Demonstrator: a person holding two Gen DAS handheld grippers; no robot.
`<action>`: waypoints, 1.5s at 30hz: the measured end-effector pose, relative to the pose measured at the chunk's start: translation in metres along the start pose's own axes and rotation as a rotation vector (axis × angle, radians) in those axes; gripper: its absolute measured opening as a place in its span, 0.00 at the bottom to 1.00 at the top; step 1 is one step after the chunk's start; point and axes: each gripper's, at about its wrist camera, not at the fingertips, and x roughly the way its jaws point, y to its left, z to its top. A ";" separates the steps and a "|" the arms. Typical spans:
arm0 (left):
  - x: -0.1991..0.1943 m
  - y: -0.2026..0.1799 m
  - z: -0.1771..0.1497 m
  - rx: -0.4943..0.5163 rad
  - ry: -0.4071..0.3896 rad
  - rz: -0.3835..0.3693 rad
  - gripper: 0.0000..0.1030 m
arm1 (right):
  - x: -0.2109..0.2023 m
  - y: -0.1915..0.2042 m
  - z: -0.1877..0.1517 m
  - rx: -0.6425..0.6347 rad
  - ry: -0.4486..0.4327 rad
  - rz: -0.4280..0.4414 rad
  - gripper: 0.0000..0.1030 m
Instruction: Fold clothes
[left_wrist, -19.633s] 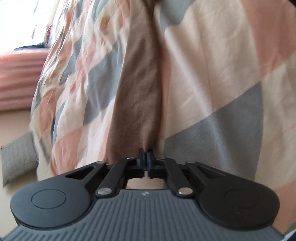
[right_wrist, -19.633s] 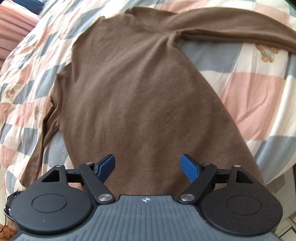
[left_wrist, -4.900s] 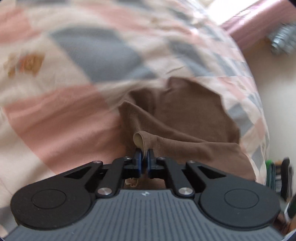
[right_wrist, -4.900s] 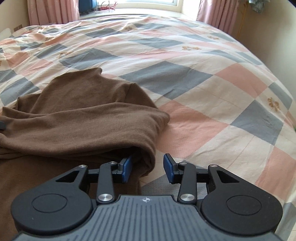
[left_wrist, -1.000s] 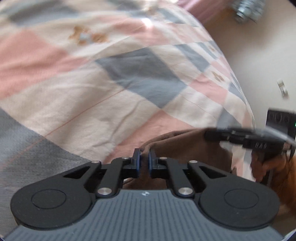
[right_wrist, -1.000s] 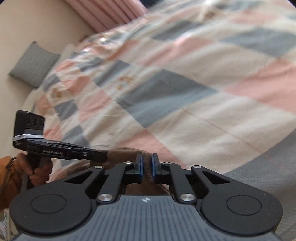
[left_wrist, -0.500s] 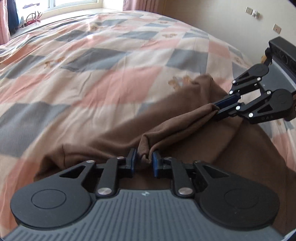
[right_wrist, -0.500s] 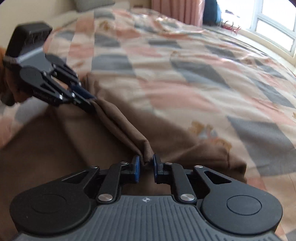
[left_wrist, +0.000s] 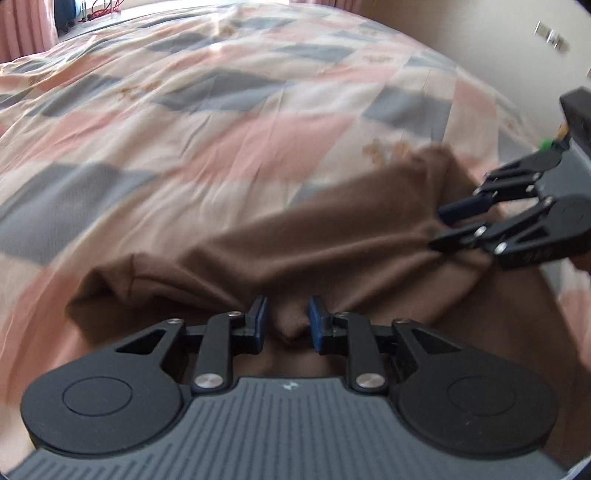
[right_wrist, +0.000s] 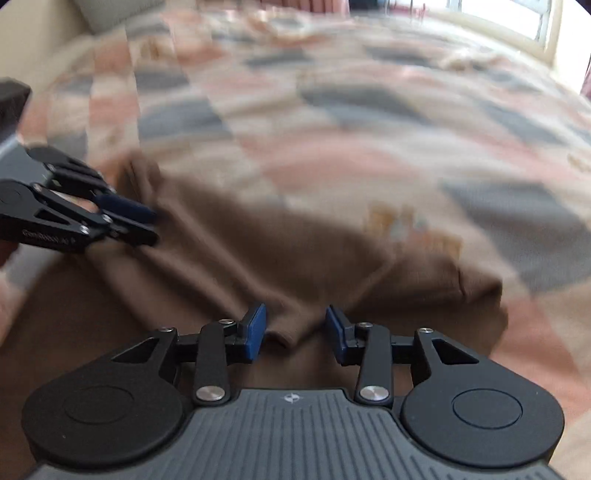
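Note:
A brown long-sleeved top lies on the checked quilt, its upper layer folded over towards me and stretched between both grippers. In the left wrist view my left gripper has its jaws opening, and a bunched fold of the top sits loosely between the blue pads. The right gripper shows at the right end of the same fold. In the right wrist view my right gripper is opening too; the brown top has a fold lying between the pads, with a gap on the right side. The left gripper appears at the left.
The pink, grey and cream checked quilt covers the whole bed. Pink curtains hang at the far left, and a wall with sockets is at the right. A window and a grey pillow lie beyond the bed.
Both grippers swung across the bed carrying the top's edge, then stopped. Their jaws have since spread apart, and the pinched fold now lies slack between the pads.

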 end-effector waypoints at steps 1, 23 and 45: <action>-0.009 0.001 0.000 -0.011 -0.026 0.012 0.19 | -0.006 -0.001 -0.002 0.011 -0.006 0.006 0.38; -0.043 0.043 -0.012 -0.166 -0.254 0.278 0.19 | -0.040 -0.059 -0.031 0.188 -0.226 -0.143 0.39; -0.148 -0.077 -0.139 0.100 0.068 0.337 0.20 | -0.144 0.003 -0.145 -0.087 -0.072 -0.058 0.42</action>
